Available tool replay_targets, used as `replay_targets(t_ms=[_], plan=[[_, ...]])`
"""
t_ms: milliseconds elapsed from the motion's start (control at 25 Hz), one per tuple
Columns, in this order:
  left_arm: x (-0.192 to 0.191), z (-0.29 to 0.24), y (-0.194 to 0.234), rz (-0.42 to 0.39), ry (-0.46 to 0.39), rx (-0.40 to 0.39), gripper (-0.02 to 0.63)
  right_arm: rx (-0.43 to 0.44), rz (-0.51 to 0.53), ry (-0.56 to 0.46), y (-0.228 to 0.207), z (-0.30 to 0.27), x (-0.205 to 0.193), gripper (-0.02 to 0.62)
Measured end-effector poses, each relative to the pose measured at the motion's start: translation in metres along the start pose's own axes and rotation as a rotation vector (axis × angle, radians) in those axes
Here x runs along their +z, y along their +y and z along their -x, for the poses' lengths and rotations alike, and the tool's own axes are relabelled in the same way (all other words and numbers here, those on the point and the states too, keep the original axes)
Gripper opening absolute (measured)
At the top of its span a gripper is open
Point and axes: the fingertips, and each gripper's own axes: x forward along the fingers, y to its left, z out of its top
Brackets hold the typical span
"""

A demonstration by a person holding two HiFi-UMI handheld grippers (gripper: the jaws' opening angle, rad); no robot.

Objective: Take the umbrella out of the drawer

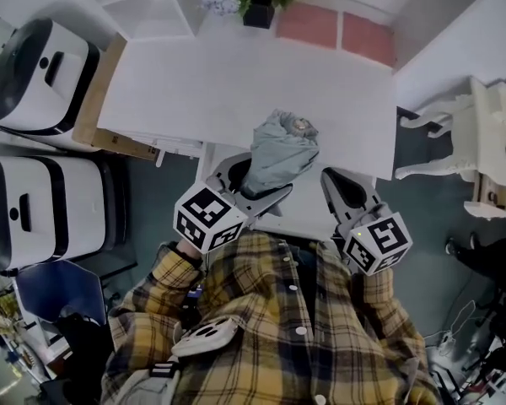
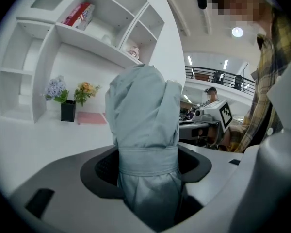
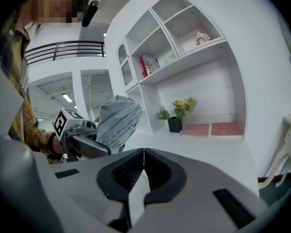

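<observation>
A folded light grey-blue umbrella, bound by its strap, stands up between the jaws of my left gripper, which is shut on its lower part. It hangs above the front edge of the white desk. My right gripper is just to the right of it, shut, with nothing between its pads. In the right gripper view the umbrella and the left gripper show at the left. The drawer is hidden under the grippers and the person's checked shirt.
A black pot of flowers and two pink mats sit at the desk's back. White shelves rise behind. Two white machines stand left, a white chair right. A person stands far off.
</observation>
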Motion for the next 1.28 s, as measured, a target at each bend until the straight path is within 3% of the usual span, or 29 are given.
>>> replay_targets(t_ms=[600,840,1280], plan=[[0.059,0.043,-0.023,0.027,-0.221,-0.096,0.313,0.004,0.003,-0.053,0.017,0.001,0.020,0.017],[0.065,0.049,-0.025,-0.037,-0.218,-0.111,0.313,0.007,0.000,-0.087,0.025,-0.004,0.029,0.017],[0.066,0.047,-0.026,-0.017,-0.229,-0.148,0.313,0.014,-0.003,-0.111,0.024,-0.011,0.039,0.017]])
